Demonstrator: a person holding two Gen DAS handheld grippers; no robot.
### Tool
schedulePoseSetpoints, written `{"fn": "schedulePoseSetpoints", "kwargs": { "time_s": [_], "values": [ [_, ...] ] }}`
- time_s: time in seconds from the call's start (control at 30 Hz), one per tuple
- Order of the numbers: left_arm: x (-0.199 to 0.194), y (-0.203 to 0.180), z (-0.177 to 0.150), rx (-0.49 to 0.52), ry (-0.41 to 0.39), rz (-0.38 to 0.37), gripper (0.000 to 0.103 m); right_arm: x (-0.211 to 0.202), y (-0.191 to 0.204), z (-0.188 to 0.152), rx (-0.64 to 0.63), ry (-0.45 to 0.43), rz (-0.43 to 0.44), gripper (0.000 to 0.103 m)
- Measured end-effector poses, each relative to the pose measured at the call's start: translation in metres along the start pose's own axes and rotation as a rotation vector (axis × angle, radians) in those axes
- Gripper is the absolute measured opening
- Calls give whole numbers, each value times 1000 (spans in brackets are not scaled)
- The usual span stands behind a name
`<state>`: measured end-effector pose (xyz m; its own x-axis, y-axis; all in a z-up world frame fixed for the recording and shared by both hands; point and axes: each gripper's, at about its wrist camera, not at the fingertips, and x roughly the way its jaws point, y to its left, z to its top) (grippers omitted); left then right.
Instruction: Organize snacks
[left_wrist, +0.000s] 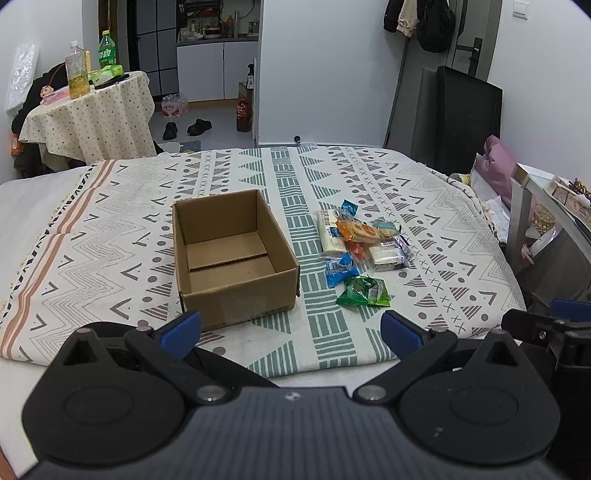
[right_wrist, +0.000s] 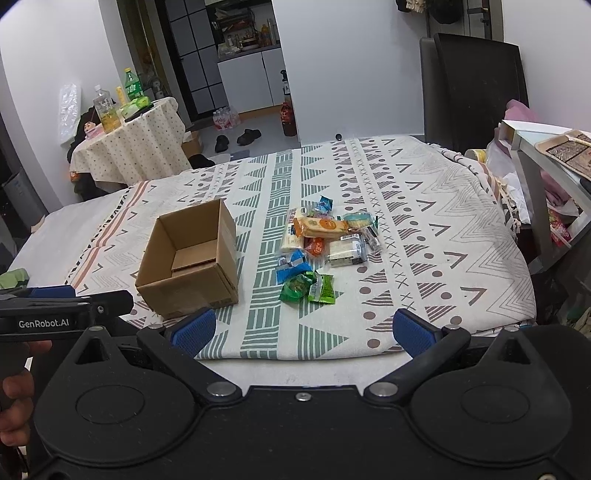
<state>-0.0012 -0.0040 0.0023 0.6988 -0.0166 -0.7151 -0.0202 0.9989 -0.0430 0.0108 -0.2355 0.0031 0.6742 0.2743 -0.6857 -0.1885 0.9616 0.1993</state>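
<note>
Just ahead of the wide-open left gripper (left_wrist: 291, 328) sits the empty brown cardboard box (left_wrist: 233, 258). Ahead of the right gripper (right_wrist: 302, 329), equally spread and empty, lies the green foil snack packet (right_wrist: 308, 288); beyond it, the heap of wrapped snacks (right_wrist: 328, 234) on the patterned cloth (right_wrist: 424, 221).

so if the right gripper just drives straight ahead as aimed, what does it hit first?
Probably the patterned cloth, then the green snack packets at the near edge of the pile. The right gripper is open; the cardboard box sits left of that line. Depth is unclear.
</note>
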Motion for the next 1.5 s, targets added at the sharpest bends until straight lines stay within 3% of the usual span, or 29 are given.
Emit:
{"fn": "schedulePoseSetpoints", "kwargs": {
  "time_s": [1.5],
  "values": [
    [-16, 1, 1, -29, -15, -15, 103, -3, 6, 1, -13, -3, 2, 103]
  ]
}}
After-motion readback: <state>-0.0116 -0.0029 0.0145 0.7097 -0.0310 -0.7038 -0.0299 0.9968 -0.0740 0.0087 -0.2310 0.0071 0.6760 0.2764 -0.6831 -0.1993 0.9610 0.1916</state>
